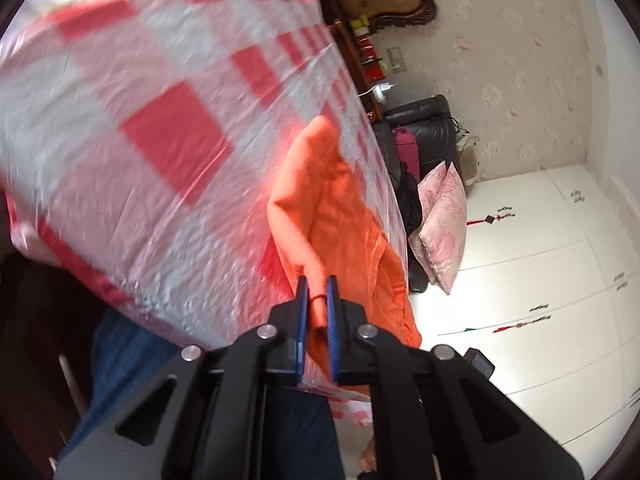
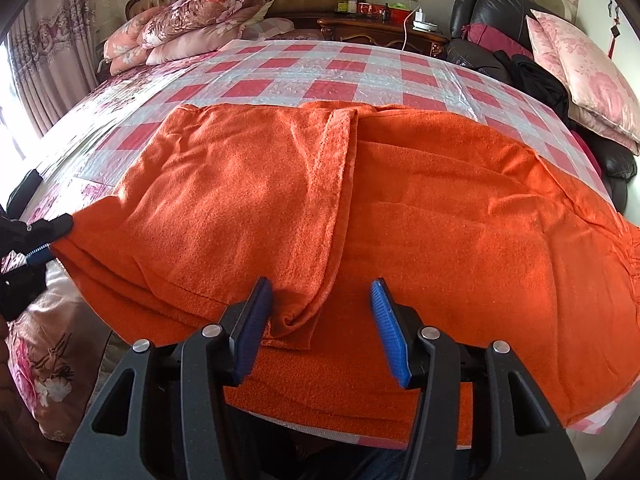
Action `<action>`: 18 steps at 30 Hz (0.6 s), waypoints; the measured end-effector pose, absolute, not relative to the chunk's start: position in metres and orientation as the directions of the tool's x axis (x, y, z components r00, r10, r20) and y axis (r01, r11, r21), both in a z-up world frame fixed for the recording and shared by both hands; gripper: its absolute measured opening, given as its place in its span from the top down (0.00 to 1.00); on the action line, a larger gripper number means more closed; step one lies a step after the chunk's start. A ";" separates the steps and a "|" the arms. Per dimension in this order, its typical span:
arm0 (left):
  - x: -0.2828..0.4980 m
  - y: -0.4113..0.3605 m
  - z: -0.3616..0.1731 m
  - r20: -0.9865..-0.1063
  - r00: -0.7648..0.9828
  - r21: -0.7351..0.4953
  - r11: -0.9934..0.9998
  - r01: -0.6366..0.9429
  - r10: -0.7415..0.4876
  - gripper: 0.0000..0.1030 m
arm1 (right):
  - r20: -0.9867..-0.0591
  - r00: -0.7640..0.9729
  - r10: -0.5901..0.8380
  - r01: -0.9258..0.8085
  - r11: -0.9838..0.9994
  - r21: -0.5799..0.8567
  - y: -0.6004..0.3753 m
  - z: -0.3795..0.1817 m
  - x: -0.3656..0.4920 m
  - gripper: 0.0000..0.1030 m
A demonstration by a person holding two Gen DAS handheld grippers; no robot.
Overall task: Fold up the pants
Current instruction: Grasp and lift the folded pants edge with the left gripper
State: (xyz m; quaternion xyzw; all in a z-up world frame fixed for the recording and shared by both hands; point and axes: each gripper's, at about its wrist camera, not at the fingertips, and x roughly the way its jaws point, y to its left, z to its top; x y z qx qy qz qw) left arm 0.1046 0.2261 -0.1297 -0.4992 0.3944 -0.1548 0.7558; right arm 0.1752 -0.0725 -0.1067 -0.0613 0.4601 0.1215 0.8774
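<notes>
The orange pants point(image 2: 420, 216) lie spread across the red-and-white checked sheet point(image 2: 336, 68) on the bed, with one fold running down the middle. My right gripper point(image 2: 322, 300) is open just above the pants' near edge, its blue pads point(image 2: 256, 320) either side of a bunched fold. My left gripper point(image 1: 317, 300) is shut on the orange pants point(image 1: 332, 216) at their end. In the right wrist view it shows at the far left point(image 2: 40, 248), pinching the pants' left edge.
Floral pillows and a quilt point(image 2: 180, 16) lie at the headboard. A nightstand point(image 2: 384, 32) with small items stands behind the bed. A black leather chair point(image 2: 500, 12) with pink cushions point(image 2: 588, 80) is at the right. White wardrobe doors point(image 1: 540, 280) face the bed.
</notes>
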 end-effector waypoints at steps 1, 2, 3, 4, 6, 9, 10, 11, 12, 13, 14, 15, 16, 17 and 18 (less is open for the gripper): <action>0.106 0.222 -0.125 -0.453 0.636 -0.864 0.484 -0.141 -0.624 0.92 | -0.822 0.547 0.156 -0.269 0.963 0.003 -0.073 -0.107 0.175 0.50; 0.106 0.219 -0.123 -0.462 0.633 -0.855 0.501 -0.133 -0.621 0.93 | -0.822 0.548 0.154 -0.268 0.964 0.002 -0.073 -0.106 0.176 0.50; 0.106 0.217 -0.123 -0.463 0.631 -0.855 0.501 -0.132 -0.623 0.92 | -0.822 0.548 0.153 -0.267 0.964 0.001 -0.074 -0.107 0.176 0.49; 0.105 0.216 -0.124 -0.459 0.630 -0.860 0.493 -0.135 -0.627 0.92 | -0.822 0.548 0.154 -0.267 0.964 0.002 -0.074 -0.107 0.176 0.49; 0.104 0.218 -0.132 -0.451 0.630 -0.872 0.462 -0.160 -0.632 0.80 | -0.822 0.547 0.155 -0.268 0.963 0.003 -0.075 -0.107 0.176 0.49; 0.100 0.221 -0.140 -0.437 0.630 -0.886 0.430 -0.177 -0.642 0.68 | -0.822 0.549 0.154 -0.267 0.964 0.002 -0.075 -0.107 0.176 0.49; 0.099 0.222 -0.141 -0.437 0.630 -0.887 0.426 -0.180 -0.642 0.68 | -0.822 0.548 0.153 -0.267 0.964 0.002 -0.075 -0.107 0.176 0.49; 0.098 0.224 -0.144 -0.434 0.628 -0.890 0.415 -0.189 -0.646 0.68 | -0.822 0.549 0.153 -0.267 0.964 0.001 -0.075 -0.107 0.176 0.49; 0.098 0.226 -0.146 -0.430 0.627 -0.894 0.405 -0.193 -0.649 0.67 | -0.822 0.549 0.152 -0.266 0.964 0.000 -0.075 -0.107 0.176 0.49; 0.097 0.226 -0.148 -0.427 0.626 -0.896 0.399 -0.195 -0.652 0.66 | -0.822 0.549 0.152 -0.266 0.964 0.001 -0.076 -0.107 0.176 0.49; 0.097 0.226 -0.149 -0.428 0.623 -0.896 0.396 -0.200 -0.655 0.66 | -0.823 0.548 0.152 -0.265 0.964 0.002 -0.076 -0.106 0.177 0.49; 0.098 0.226 -0.151 -0.432 0.617 -0.895 0.396 -0.205 -0.657 0.66 | -0.823 0.548 0.152 -0.265 0.964 0.002 -0.076 -0.106 0.177 0.49; 0.099 0.224 -0.152 -0.437 0.611 -0.894 0.395 -0.212 -0.660 0.66 | -0.823 0.548 0.152 -0.265 0.964 0.002 -0.076 -0.106 0.177 0.48; 0.099 0.223 -0.155 -0.457 0.599 -0.885 0.402 -0.234 -0.658 0.66 | -0.823 0.547 0.152 -0.265 0.964 0.002 -0.076 -0.107 0.176 0.48; 0.097 0.223 -0.157 -0.466 0.597 -0.881 0.406 -0.243 -0.653 0.67 | -0.823 0.547 0.153 -0.265 0.964 0.002 -0.076 -0.107 0.176 0.48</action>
